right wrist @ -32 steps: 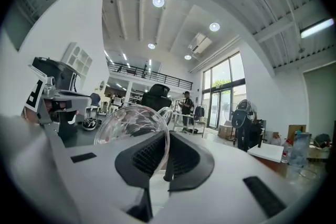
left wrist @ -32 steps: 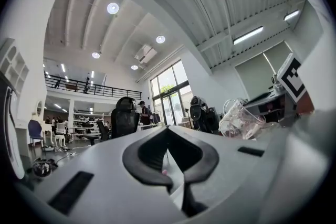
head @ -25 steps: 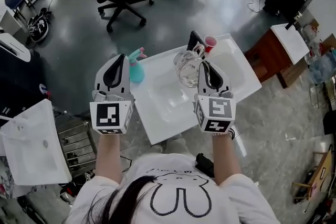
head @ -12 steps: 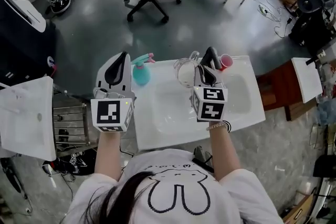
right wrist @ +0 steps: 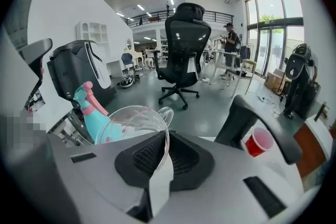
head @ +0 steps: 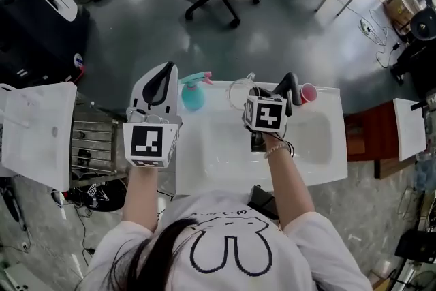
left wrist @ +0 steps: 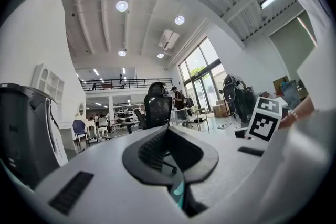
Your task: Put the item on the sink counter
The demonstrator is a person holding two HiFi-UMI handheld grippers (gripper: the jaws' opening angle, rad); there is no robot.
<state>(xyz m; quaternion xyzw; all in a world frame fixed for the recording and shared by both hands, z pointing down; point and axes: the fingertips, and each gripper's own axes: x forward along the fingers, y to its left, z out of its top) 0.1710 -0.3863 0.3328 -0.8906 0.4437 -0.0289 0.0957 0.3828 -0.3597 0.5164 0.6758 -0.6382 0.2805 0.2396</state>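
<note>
Bright daylight from tall windows (left wrist: 202,68), fisheye bending at edges, near parts blurred.

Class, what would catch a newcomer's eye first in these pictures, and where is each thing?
The clear glass pitcher, its rim pinched in the right claw over the white sink counter. A teal spray bottle stands at the counter's far left corner and a red cup toward its far right.
</note>
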